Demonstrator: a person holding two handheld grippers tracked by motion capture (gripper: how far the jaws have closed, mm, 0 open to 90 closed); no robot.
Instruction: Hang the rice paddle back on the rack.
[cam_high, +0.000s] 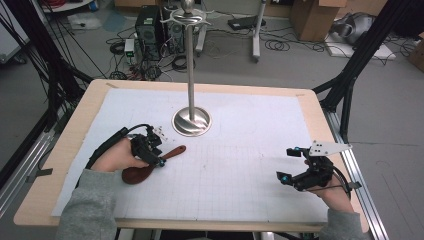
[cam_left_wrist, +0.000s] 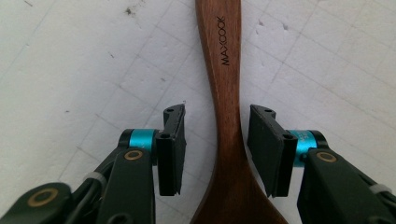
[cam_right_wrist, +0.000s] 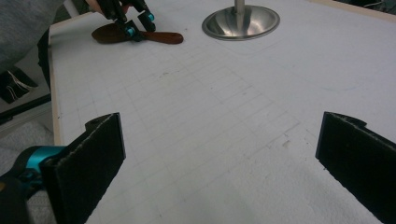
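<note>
A dark wooden spoon (cam_high: 137, 173) lies flat on the white gridded mat at the left, its bowl toward the person and its handle (cam_left_wrist: 223, 56), stamped MAXCOOK, pointing toward the metal stand. My left gripper (cam_high: 159, 159) reaches down over the neck of the handle. In the left gripper view its jaws (cam_left_wrist: 215, 140) straddle the wood, with a sliver of mat showing on each side, so the pads do not press on it. My right gripper (cam_high: 287, 164) rests at the right side of the mat, open wide (cam_right_wrist: 219, 154) with nothing between its pads. From there the spoon (cam_right_wrist: 163, 37) appears far off.
A tall metal stand with a round base (cam_high: 191, 121) rises at the middle back of the mat, its base (cam_right_wrist: 240, 21) just beyond the spoon's handle tip. The wooden table edge (cam_high: 65, 145) frames the mat. Cables, computers and boxes lie on the floor behind.
</note>
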